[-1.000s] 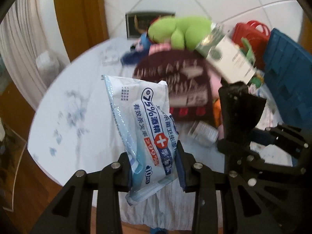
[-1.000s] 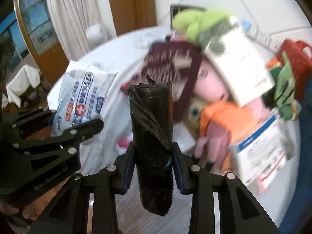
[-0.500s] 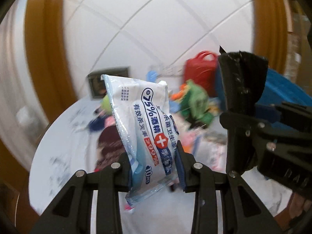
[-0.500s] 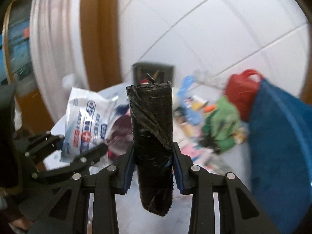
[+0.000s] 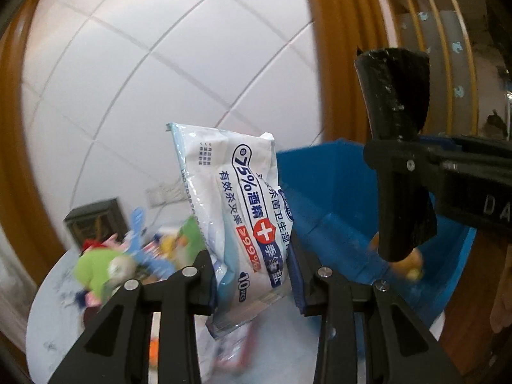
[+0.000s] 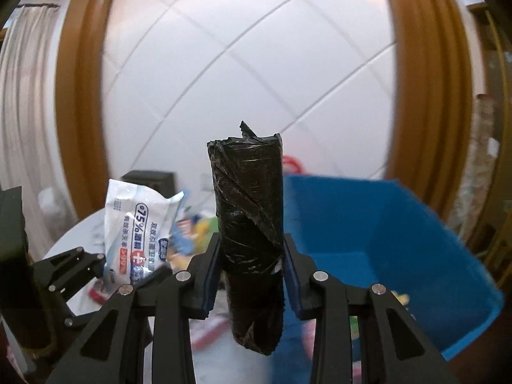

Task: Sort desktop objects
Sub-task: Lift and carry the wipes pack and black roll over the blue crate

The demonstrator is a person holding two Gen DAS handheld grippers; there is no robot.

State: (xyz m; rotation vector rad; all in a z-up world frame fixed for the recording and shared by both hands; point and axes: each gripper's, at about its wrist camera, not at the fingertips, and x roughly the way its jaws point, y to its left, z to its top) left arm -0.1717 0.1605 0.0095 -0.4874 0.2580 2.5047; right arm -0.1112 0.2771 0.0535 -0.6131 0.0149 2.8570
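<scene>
My left gripper (image 5: pixel 252 275) is shut on a white and blue pack of wet wipes (image 5: pixel 236 204) and holds it upright in the air. The pack also shows in the right wrist view (image 6: pixel 140 233). My right gripper (image 6: pixel 251 275) is shut on a black roll of rubbish bags (image 6: pixel 248 224), upright, which also shows in the left wrist view (image 5: pixel 395 102). A large blue bin (image 6: pixel 384 240) stands just beyond and to the right of both grippers; it also shows in the left wrist view (image 5: pixel 336 204).
A round white table (image 5: pixel 54 304) carries a blurred pile of toys, among them a green plush (image 5: pixel 96 265), at the back left. A red bag (image 6: pixel 292 163) peeks behind the bin. A white tiled wall and brown door frames lie behind.
Both grippers have swung to the right with their loads still held. The toy pile has slid to the left and the blue bin now lies straight ahead.
</scene>
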